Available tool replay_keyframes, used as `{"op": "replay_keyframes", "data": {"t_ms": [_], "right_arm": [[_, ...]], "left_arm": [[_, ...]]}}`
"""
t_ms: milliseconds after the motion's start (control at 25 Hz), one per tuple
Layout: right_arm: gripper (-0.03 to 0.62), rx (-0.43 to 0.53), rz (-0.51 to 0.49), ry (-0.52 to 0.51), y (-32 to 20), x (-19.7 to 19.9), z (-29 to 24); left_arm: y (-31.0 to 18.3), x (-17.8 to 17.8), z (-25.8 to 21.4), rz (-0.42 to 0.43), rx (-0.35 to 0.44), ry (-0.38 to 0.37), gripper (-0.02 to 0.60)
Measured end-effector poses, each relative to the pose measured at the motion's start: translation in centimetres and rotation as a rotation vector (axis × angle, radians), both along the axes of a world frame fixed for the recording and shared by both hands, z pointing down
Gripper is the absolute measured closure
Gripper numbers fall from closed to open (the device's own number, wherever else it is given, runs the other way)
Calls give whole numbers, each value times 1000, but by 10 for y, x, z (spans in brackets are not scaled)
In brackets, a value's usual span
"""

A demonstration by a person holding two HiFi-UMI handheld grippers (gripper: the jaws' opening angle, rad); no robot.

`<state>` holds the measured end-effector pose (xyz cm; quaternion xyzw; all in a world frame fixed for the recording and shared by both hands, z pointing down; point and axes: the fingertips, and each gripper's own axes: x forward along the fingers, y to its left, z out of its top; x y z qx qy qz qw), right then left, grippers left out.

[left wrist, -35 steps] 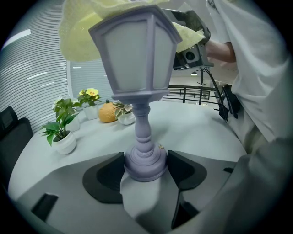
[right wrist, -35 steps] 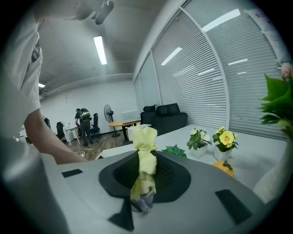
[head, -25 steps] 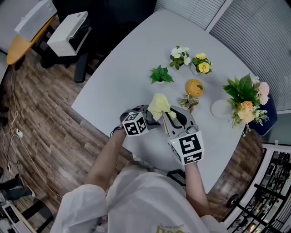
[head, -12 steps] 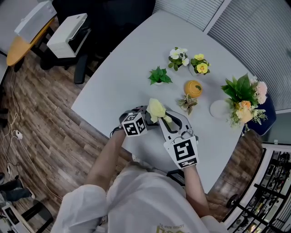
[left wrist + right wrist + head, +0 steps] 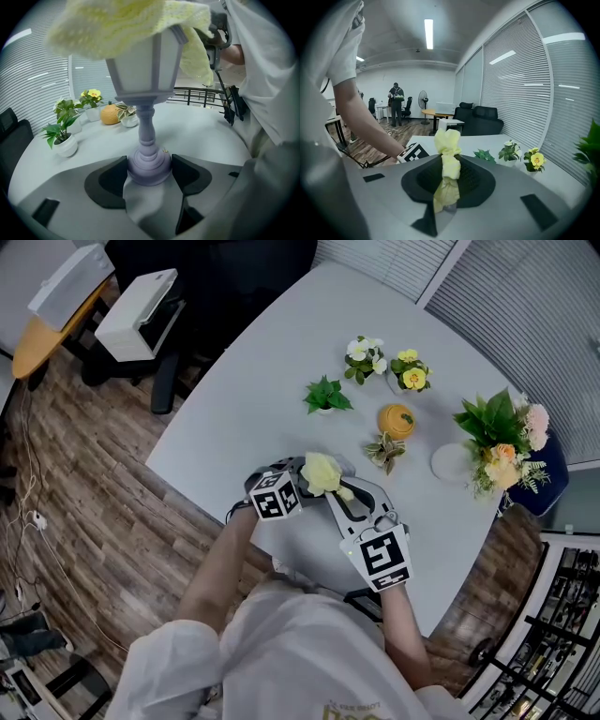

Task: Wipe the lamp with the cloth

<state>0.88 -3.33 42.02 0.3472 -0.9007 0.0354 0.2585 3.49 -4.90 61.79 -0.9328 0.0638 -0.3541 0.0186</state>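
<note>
Pale grey counter (image 5: 234, 418) fills the middle of the head view, with potted plants (image 5: 325, 395) and an orange ornament (image 5: 397, 418) grouped toward the upper right. Near its lower edge, the left gripper (image 5: 149, 169) has its jaws closed against the round base of the lamp (image 5: 145, 89), which stands upright at frame centre. A yellow cloth (image 5: 126, 21) drapes the lantern top, hiding its cap and running off the upper edge. The right gripper (image 5: 446, 180) pinches a bunch of that cloth. In the head view the lamp is almost wholly hidden beneath it.
</note>
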Motion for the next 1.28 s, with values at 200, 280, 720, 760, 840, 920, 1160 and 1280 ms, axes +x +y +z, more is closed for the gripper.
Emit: {"op": "replay_keyframes", "data": {"t_ms": [200, 280, 720, 760, 840, 920, 1160, 1280], "right_arm": [[523, -21, 25, -25, 4, 9, 1], [523, -27, 33, -30, 5, 12, 1], [523, -44, 81, -27, 2, 35, 8], [523, -45, 88, -27, 2, 37, 9], [523, -48, 103, -26, 0, 42, 10], [523, -53, 121, -23, -3, 46, 11], [523, -59, 153, -15, -14, 55, 14], [523, -62, 161, -16, -20, 56, 15]], "left_arm": [[1, -1, -1, -1, 1, -1, 282], [1, -2, -2, -1, 5, -1, 282], [1, 0, 1, 0, 6, -2, 282], [1, 0, 0, 0, 6, -2, 282], [1, 0, 0, 0, 6, -2, 282], [1, -1, 0, 1, 5, -1, 282], [1, -1, 0, 1, 8, 0, 282], [0, 0, 0, 2, 8, 1, 282]]}}
